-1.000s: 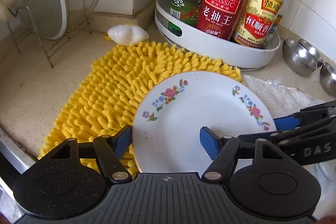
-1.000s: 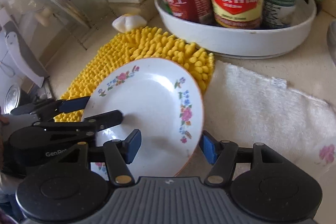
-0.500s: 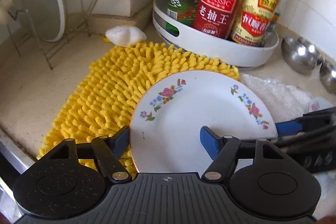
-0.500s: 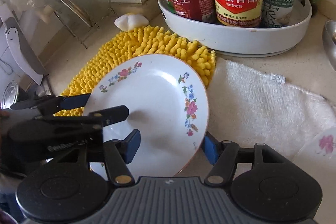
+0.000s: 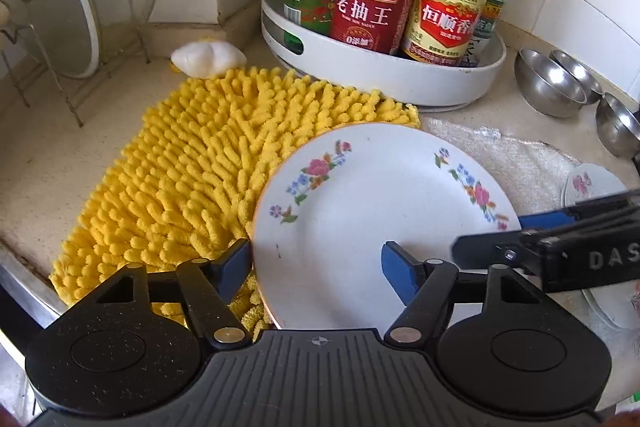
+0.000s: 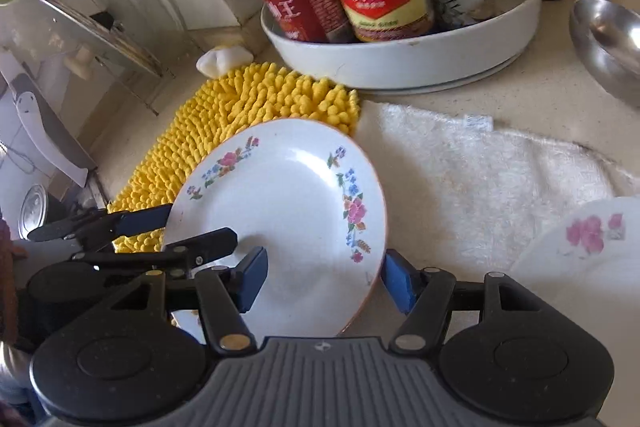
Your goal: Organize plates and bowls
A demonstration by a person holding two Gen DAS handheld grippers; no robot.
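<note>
A white plate with flower prints (image 5: 380,203) (image 6: 288,211) lies between both grippers, over the edge of a yellow shaggy mat (image 5: 208,163) (image 6: 248,123). My left gripper (image 5: 316,267) is open, its fingers astride the plate's left rim. My right gripper (image 6: 324,277) is open, its fingers astride the plate's right rim. Each gripper shows in the other's view, the right one (image 5: 560,239) and the left one (image 6: 132,235). A second flowered plate (image 6: 588,251) (image 5: 592,183) lies at the right on a white towel (image 6: 480,179).
A white turntable tray (image 5: 384,71) (image 6: 400,59) holds several sauce bottles at the back. Steel bowls (image 5: 548,83) (image 6: 604,43) stand at the right. A glass lid (image 5: 52,3) leans in a wire rack at the left. A white sponge (image 5: 208,53) lies behind the mat.
Both grippers and the plate have shifted slightly toward the right; the second flowered plate has come into view. Both stay open around the plate rim.
</note>
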